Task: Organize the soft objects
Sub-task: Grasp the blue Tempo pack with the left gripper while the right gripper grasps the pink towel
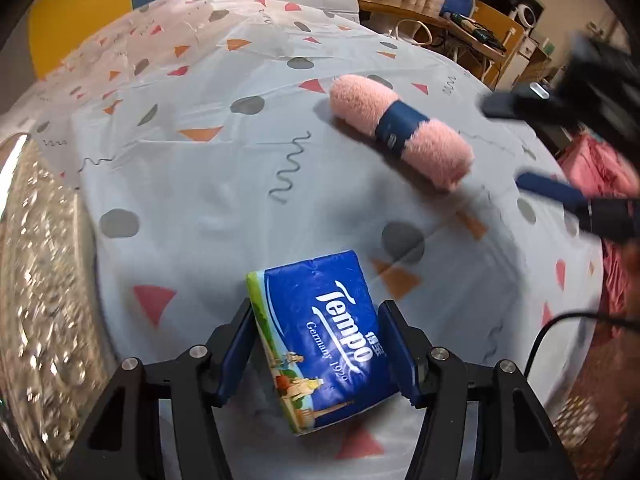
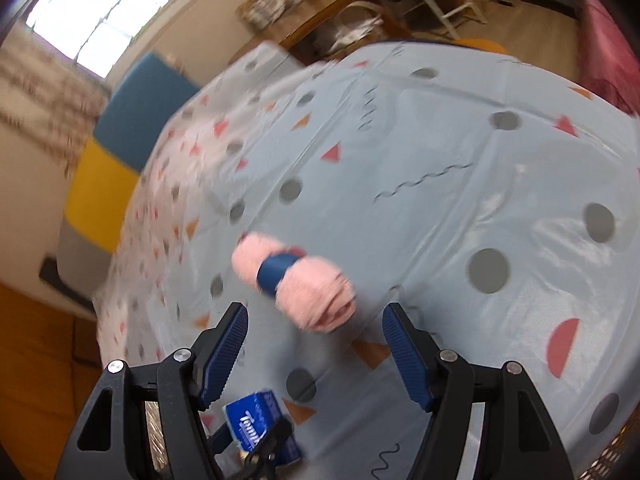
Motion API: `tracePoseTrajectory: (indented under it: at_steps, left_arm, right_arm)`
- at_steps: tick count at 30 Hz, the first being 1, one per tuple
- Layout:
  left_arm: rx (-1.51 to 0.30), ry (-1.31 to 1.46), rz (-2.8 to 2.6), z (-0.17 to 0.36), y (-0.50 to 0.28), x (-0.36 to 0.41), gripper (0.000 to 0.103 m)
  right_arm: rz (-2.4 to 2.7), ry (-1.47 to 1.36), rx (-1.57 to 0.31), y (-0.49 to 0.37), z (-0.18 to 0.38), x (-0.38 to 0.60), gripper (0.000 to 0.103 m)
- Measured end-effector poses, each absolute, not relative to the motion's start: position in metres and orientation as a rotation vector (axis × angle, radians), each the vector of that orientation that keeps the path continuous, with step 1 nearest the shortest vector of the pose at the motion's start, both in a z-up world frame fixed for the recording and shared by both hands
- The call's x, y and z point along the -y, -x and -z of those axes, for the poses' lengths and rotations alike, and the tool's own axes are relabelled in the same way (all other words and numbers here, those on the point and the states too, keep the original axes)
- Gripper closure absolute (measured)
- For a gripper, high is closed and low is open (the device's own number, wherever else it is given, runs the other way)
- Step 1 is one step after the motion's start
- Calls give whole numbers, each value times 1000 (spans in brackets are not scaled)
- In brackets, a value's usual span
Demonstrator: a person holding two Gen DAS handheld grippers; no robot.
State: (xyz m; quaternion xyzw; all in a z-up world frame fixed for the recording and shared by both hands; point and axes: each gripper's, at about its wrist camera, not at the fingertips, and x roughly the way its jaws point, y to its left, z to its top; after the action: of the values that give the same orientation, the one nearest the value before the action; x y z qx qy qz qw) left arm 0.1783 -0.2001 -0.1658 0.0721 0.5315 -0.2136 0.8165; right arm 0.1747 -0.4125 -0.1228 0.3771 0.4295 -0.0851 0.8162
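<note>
A blue Tempo tissue pack [image 1: 332,336] sits between the pads of my left gripper [image 1: 316,306], which press on its two long sides just above the patterned bed cover [image 1: 192,184]. The same pack [image 2: 256,424] and left gripper [image 2: 252,438] show at the bottom of the right wrist view. A rolled pink towel with a blue band [image 1: 400,128] lies further back on the cover. My right gripper [image 2: 314,312] hovers open just short of the near end of this towel roll [image 2: 296,280], nothing between its fingers. It shows blurred at the right, the right gripper [image 1: 508,144] beside the roll.
A shiny, glittering object [image 1: 40,280] fills the left edge, blurred. Pink-red fabric [image 1: 600,176] lies off the bed's right side, with a black cable [image 1: 560,324] near it. A cluttered wooden desk [image 1: 440,12] stands behind the bed. Yellow and blue panels [image 2: 116,152] sit at its head.
</note>
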Motion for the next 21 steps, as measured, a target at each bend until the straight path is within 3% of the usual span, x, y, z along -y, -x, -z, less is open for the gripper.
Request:
tracePoseTrajectory:
  at_steps: [7,13,14,15,21]
  left_arm:
    - [-1078,-193,467,169,-169,198,43]
    - [-1051,-183,469,169,-163,194,43]
    - [-1046,-184,472,169,-162,193,43]
    - [-1042,-183,474,169,-161,192,44]
    - [-1017,-189,469,168,-156,190,51]
  right_arm:
    - [91,-299,-1051,-235,109,363,32]
    - [100,-43,-1172,-278,143,345,32]
    - [101,-31,-1184,-280,150,346,37]
    - [107,-36,-1187,-280,155,348,57]
    - [59,-111,-1235,-252,157,350,63]
